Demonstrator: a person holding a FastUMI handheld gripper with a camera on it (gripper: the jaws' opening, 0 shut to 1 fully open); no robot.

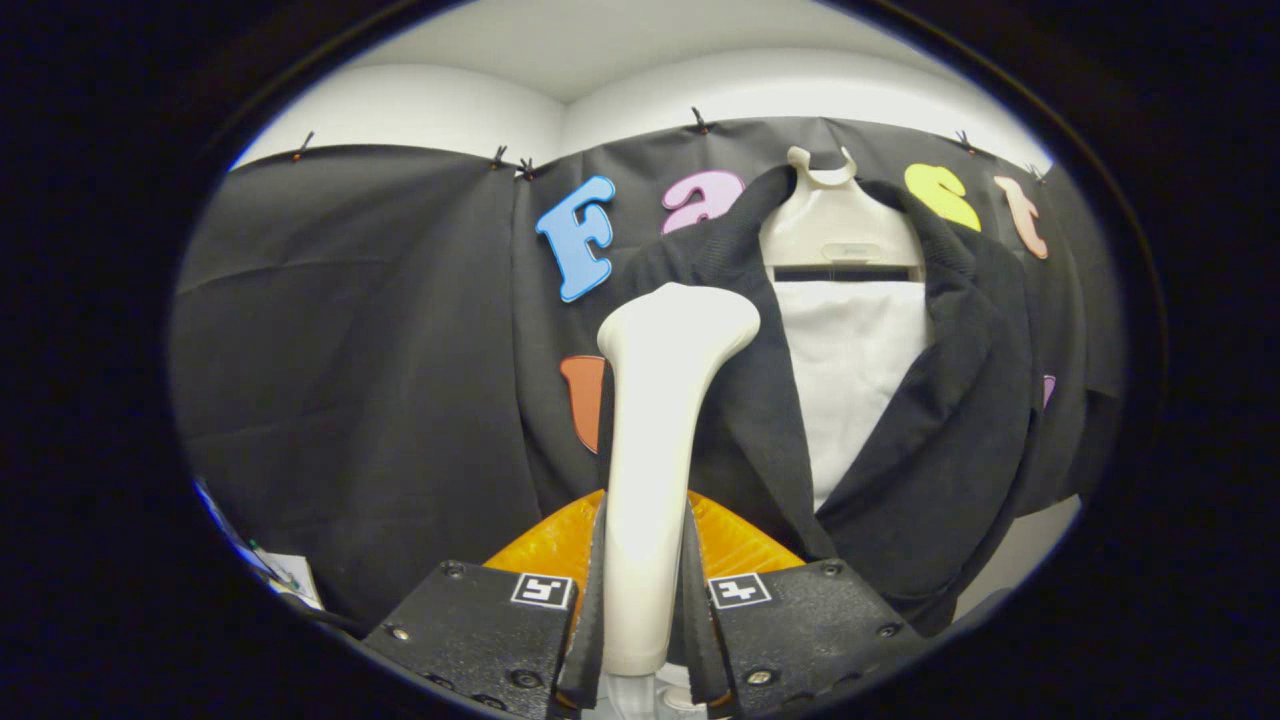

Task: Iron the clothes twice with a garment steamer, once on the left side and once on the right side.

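Black cloth [360, 380] drapes the booth wall, clipped along its top edge; white wall and ceiling [620, 50] show above it. No legible brand or label; two square black-and-white markers [740, 590] sit on the gripper body, one on each side.

Steamer [650, 470]: cream plastic, upright, its handle pinched between the two fingers [588, 620] of the gripper [640, 625], which press on it from both sides. Its widened head rises ahead of the fingers, just beside the left front of the jacket.

Jacket [940, 440]: black, hung open on a cream hanger [835, 225] against the cloth, beyond the fingers and to their right. White panel [850, 370] shows between its fronts.

Orange ribbed part [545, 545]: behind the steamer handle, identity unclear.
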